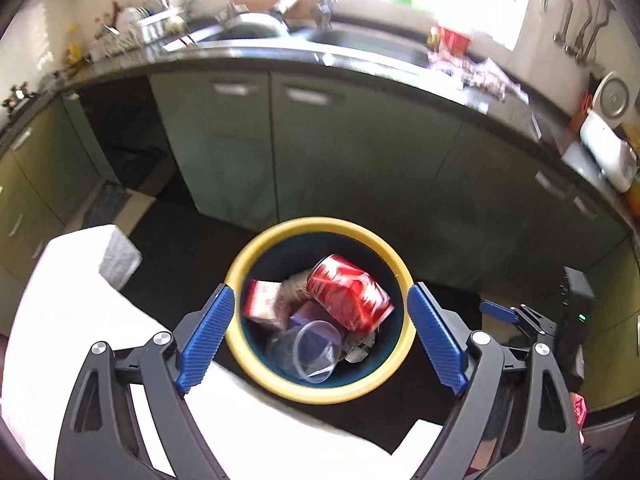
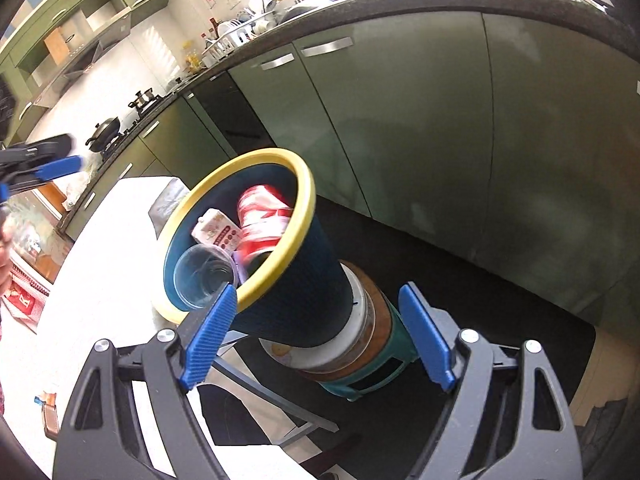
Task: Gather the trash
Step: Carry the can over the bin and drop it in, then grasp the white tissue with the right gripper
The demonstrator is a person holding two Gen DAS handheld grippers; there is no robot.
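A dark blue trash bin with a yellow rim (image 1: 256, 372) (image 2: 308, 200) stands beside the white table. Inside lie a red can (image 1: 348, 296) (image 2: 260, 216), a clear plastic cup (image 1: 308, 350) (image 2: 202, 276), a small pink-white carton (image 1: 262, 302) (image 2: 216, 234) and other wrappers. My left gripper (image 1: 320, 334) is open and empty, hovering above the bin's mouth. My right gripper (image 2: 318, 334) is open and empty, beside the bin's outer wall. The right gripper also shows in the left wrist view (image 1: 504, 314); the left one shows in the right wrist view (image 2: 44, 170).
The bin sits on a stack of stools (image 2: 372, 352) on a dark floor mat. The white table (image 1: 80, 340) (image 2: 100, 280) lies left and below. Green kitchen cabinets (image 1: 320, 152) (image 2: 400, 120) and a cluttered counter with a sink (image 1: 360, 40) stand behind.
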